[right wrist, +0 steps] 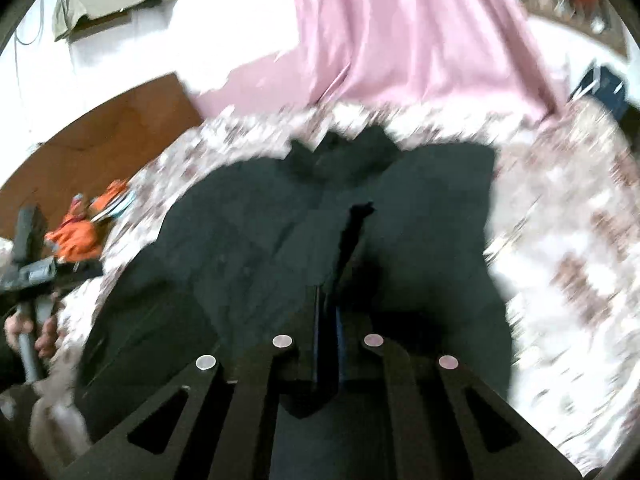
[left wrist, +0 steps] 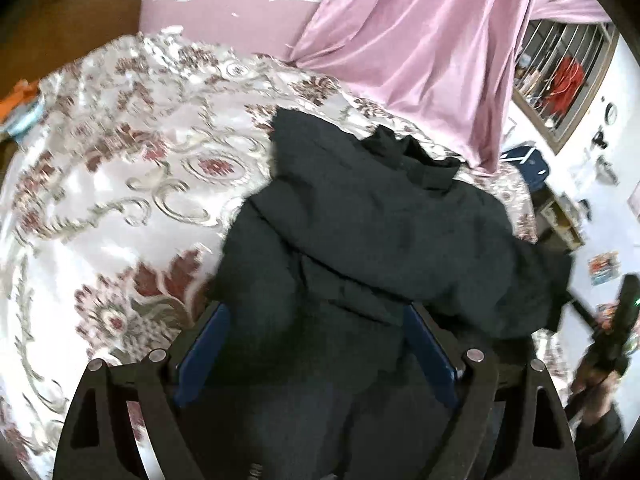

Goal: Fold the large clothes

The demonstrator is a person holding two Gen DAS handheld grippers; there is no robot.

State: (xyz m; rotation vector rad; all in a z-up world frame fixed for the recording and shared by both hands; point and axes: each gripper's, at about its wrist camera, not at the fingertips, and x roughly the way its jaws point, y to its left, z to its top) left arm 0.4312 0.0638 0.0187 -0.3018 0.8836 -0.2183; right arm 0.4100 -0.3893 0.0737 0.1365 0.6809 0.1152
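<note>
A large dark jacket [left wrist: 380, 216] lies spread on the flowered bedspread [left wrist: 120, 168], collar toward the pink curtain. My left gripper [left wrist: 316, 306] hovers over its near part. Its blue pads [left wrist: 208, 344] stand wide apart and nothing is pinched between them. In the right wrist view the same jacket [right wrist: 248, 232] fills the middle. My right gripper [right wrist: 329, 312] is shut on a narrow fold of the jacket [right wrist: 354, 236], which rises from between its fingers. The picture there is blurred. Each view shows the other gripper at its edge, held by a hand [right wrist: 24, 328].
A pink curtain [left wrist: 432, 48] hangs behind the bed. A wooden headboard [right wrist: 104, 128] and an orange item [right wrist: 80, 232] are at the left. A dark blue bag [left wrist: 524, 164] and shelves stand at the right, beyond the bed's edge. Bare bedspread [right wrist: 568, 240] shows on both sides of the jacket.
</note>
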